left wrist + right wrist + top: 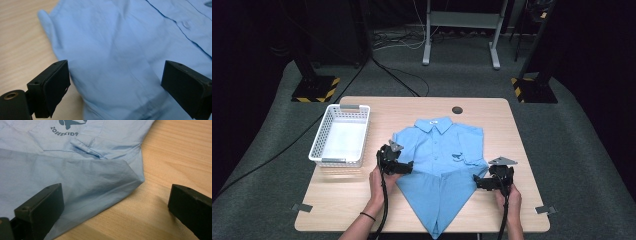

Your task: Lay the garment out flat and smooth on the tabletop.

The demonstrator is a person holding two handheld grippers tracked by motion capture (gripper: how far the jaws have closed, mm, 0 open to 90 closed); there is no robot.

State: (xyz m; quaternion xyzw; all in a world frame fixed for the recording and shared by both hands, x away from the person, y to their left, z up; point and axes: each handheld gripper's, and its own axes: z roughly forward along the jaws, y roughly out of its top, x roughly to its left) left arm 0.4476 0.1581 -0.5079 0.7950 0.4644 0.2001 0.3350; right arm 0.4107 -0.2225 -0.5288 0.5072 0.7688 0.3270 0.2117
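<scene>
Blue cotton shirt [439, 160], smooth, folded to a point on pale wood-grain table [362, 205], both hand-held grippers spread.

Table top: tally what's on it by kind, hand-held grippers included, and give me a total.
Blue shirt: 1
White basket: 1
Grippers: 2, the left gripper and the right gripper, both open
Total: 4

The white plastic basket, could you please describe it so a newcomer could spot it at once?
On the light wooden table, look to its far left side, left of the light blue shirt. The white plastic basket sits there: rectangular, with perforated walls, the one rigid container.
</scene>
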